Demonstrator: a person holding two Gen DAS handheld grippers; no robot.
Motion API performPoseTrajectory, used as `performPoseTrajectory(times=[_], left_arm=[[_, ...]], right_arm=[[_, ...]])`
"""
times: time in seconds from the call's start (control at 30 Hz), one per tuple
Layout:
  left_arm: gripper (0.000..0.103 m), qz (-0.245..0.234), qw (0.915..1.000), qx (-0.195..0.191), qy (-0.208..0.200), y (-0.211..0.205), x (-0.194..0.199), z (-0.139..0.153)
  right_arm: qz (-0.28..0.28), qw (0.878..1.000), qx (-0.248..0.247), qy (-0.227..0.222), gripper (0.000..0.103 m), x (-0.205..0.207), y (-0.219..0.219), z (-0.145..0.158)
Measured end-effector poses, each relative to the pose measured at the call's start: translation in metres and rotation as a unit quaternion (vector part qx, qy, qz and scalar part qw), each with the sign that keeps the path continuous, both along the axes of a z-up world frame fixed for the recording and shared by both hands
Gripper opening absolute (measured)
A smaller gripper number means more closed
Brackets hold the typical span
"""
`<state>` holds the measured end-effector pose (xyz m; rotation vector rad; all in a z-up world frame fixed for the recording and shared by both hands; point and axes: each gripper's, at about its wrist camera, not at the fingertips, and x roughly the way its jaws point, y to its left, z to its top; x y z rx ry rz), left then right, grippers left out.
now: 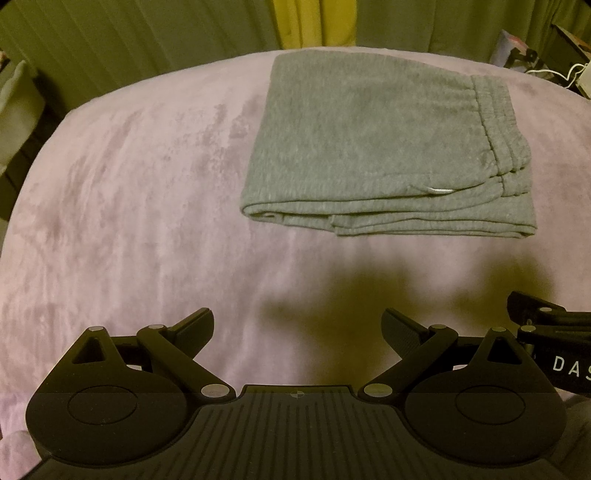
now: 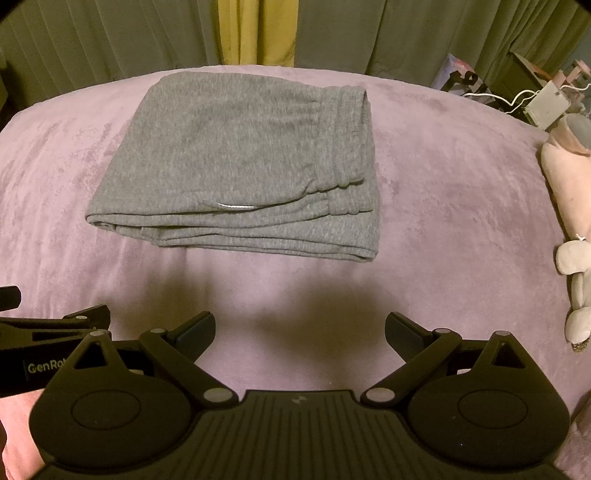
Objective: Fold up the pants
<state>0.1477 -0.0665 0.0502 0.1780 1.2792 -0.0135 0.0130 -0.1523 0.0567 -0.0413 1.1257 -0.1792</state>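
Both grippers, left [image 1: 297,326] and right [image 2: 300,328], hold jaws wide and empty; folded pants [image 1: 373,147] lie ahead, seemingly finished.

A mauve plush bed cover [image 2: 443,206] fills mid-frame under dim light. Grey-green curtains [image 2: 406,33] with a yellow strip [image 2: 255,33] span the top; cluttered furniture [image 2: 546,103] sits upper right.

Folded pants [image 2: 236,162] lying on the bed [image 2: 443,229], both claws hovering side by side before them, toy [image 2: 576,236] lying at right
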Motion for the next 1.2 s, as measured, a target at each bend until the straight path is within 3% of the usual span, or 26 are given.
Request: performPoseTrajectory(times=[0.23,1.2], left_arm=[[0.1,-0.009,0.9997,0.021,-0.008,-0.0027,0.0005,-0.0016],[0.1,-0.017,0.9997,0.014,-0.01,-0.0071,0.0044,-0.0009]], right_arm=[[0.0,1.0,0.002,-0.002,0.098,0.0005,-0.0009,0.0002],[-0.004,1.0,0.003,-0.009,0.098,0.0024,-0.0037,0.0008]])
